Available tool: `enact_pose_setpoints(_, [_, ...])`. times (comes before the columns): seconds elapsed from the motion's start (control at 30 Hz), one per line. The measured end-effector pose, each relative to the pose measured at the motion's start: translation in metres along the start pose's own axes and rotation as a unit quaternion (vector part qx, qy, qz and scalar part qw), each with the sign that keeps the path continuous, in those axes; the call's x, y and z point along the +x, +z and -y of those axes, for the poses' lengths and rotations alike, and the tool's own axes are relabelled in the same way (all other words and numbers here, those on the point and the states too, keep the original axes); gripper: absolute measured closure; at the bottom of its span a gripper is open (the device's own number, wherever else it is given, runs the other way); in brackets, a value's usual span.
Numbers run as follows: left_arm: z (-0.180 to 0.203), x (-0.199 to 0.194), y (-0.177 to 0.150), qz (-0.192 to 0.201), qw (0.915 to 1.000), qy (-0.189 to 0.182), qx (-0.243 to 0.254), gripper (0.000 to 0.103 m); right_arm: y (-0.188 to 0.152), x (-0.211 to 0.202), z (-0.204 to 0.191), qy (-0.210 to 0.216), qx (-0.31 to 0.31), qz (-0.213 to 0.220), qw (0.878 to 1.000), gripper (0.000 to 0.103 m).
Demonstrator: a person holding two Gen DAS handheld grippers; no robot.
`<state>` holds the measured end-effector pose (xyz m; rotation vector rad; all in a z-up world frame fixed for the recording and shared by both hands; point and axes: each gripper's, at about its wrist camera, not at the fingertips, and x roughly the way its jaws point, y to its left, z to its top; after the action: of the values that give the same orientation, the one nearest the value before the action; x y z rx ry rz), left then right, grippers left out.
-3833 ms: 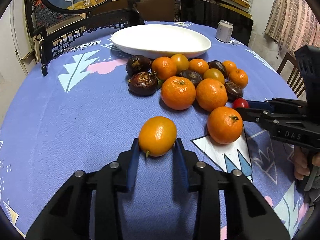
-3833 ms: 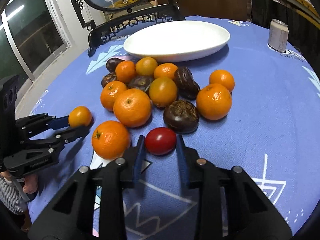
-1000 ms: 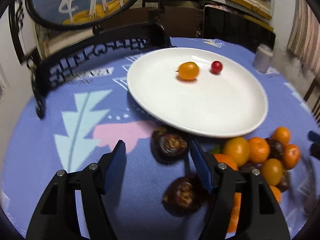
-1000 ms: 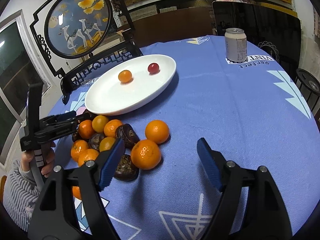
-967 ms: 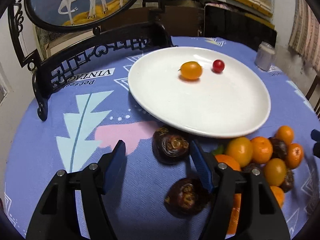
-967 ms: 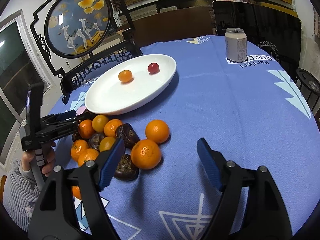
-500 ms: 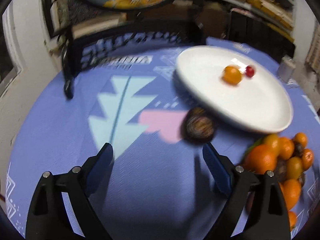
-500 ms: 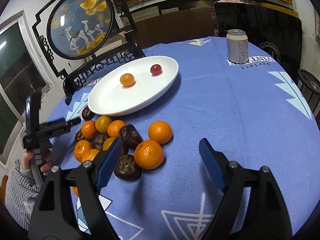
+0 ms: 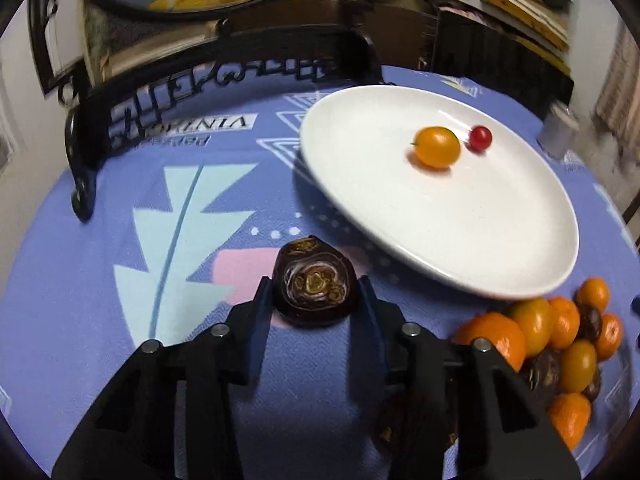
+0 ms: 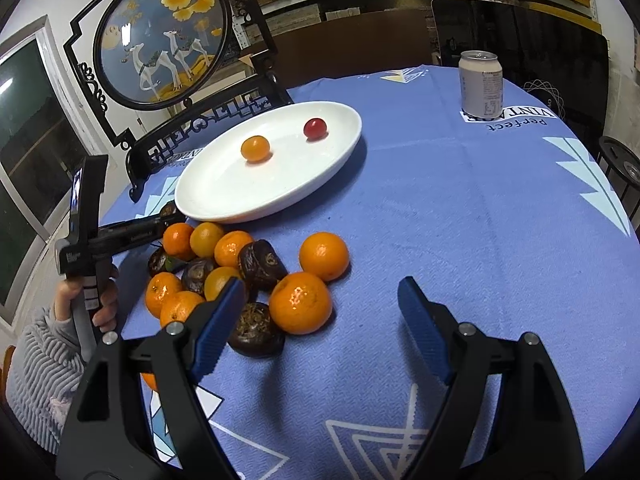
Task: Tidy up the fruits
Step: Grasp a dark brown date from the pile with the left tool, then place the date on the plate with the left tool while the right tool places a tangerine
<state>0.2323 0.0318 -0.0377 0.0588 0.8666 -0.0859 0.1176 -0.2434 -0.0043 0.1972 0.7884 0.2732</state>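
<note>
In the left wrist view my left gripper (image 9: 316, 294) is shut on a dark brown wrinkled fruit (image 9: 315, 282), just in front of the white plate (image 9: 500, 248). The plate holds a small orange fruit (image 9: 437, 147) and a red cherry tomato (image 9: 479, 138). A pile of oranges and dark fruits (image 9: 560, 336) lies to the right. In the right wrist view my right gripper (image 10: 320, 300) is open and empty above the cloth, right of the pile (image 10: 248, 268). The left gripper (image 10: 160, 220) reaches to the plate's (image 10: 340, 152) near left edge.
A black ornate stand with a round painted panel (image 10: 160, 40) rises behind the plate. A drink can (image 10: 480, 84) stands at the far right of the blue tablecloth (image 10: 460, 220). The person's hand and grey sleeve (image 10: 52, 332) are at the left edge.
My left gripper has closed from wide open onto the dark fruit beside the plate. My right gripper has stayed open and nearly still.
</note>
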Motion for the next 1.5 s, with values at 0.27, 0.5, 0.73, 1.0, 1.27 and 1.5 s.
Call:
enact_pose_setpoints(0.27, [-0.026,-0.029,-0.028,0.000,0.9990,0.024,-0.038,0.061,-0.009,0.004,-0.013,0.008,-0.030,-0.019,0.999,0.023])
enact_pose_setpoints(0.5, [-0.005,-0.063,-0.037,0.039,0.9991,0.008,-0.012,0.061,-0.011,0.017,-0.008,-0.007,-0.017,-0.030,0.999,0.036])
enact_pose_setpoints(0.73, [0.023,-0.074,-0.042,0.049,0.9986,-0.011,0.018,0.061,-0.015,0.029,-0.014,0.009,-0.021,-0.043,0.999,0.063])
enact_pose_setpoints(1.0, [0.034,-0.077,-0.005,0.058,0.9979,-0.027,0.014,0.061,0.030,-0.010,-0.023,0.015,-0.025,0.037,0.999,0.063])
enact_pose_setpoints(1.27, [0.043,-0.029,0.045,0.040,0.9991,-0.017,0.002,0.060,0.087,0.060,-0.035,0.013,-0.008,0.018,1.000,0.063])
enact_pose_setpoints(1.5, [0.040,-0.007,0.054,0.028,0.9996,-0.010,-0.005,0.035,0.094,0.087,-0.030,-0.009,-0.009,0.012,1.000,0.048])
